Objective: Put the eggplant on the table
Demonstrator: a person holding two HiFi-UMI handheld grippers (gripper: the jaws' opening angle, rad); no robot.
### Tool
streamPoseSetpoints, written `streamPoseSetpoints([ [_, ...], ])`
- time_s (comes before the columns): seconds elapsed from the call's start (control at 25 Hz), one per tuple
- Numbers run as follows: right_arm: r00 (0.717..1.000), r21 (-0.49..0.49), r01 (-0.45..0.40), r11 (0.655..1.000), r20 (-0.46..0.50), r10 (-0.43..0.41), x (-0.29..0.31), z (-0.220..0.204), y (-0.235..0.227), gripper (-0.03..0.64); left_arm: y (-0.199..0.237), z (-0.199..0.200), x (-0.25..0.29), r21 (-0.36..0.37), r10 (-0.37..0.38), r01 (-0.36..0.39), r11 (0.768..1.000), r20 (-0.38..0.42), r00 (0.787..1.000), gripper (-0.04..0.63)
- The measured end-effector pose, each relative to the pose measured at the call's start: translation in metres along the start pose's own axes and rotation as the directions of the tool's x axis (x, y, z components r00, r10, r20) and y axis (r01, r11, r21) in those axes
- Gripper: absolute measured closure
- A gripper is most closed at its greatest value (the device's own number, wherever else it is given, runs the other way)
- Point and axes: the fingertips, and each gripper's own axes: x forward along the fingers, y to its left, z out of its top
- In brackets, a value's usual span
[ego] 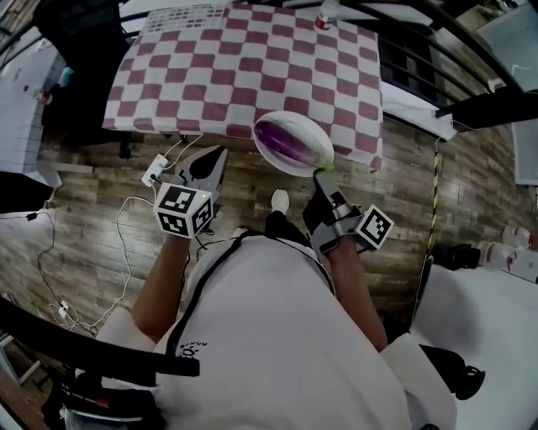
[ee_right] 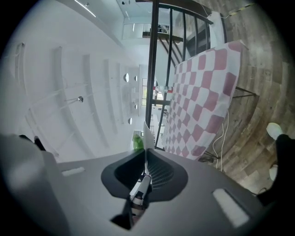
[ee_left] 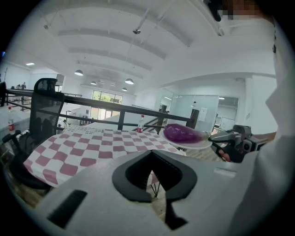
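Observation:
A purple eggplant [ego: 290, 138] lies on a white plate [ego: 271, 157] held in the air at the near edge of the table, which is covered with a red-and-white checked cloth [ego: 244, 67]. My right gripper [ego: 322, 175] is shut on the plate's near rim. In the right gripper view the plate [ee_right: 147, 137] shows edge-on between the jaws, with the eggplant's green stem [ee_right: 137, 140] beside it. My left gripper [ego: 220, 151] is shut on nothing, left of the plate, over the floor. The left gripper view shows the eggplant [ee_left: 182, 133], the plate [ee_left: 193, 145] and the cloth [ee_left: 92, 147].
A bottle [ego: 326, 13] stands at the table's far edge. A power strip [ego: 154, 170] and cables lie on the wooden floor to the left. Black railings [ego: 496, 105] run behind and right of the table. A black chair [ee_left: 44, 110] stands at its left end.

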Motion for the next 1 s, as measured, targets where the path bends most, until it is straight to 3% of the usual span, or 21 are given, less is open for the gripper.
streamPoseSetpoints([
  [0.48,0.987,-0.008,0.007,1.0,-0.158,-0.008,0.048,0.1,-0.014,0.591,-0.009,0.036,0.074,-0.052,0.127,-0.126,0.991,0.025,0.992,0.592],
  [0.68,0.971,0.002,0.005,1.0,-0.239,-0.004,0.07,0.116,-0.024,0.589,-0.002,0.031,0.077,-0.083,0.219,-0.217,0.973,0.01,0.976,0.592],
  [1.0,0.962,0.013,0.028,1.0,-0.27,-0.024,0.099,0.126,-0.035,0.589,0.022,0.03,0.084,-0.109,0.257,-0.257,0.96,-0.019,0.966,0.592],
])
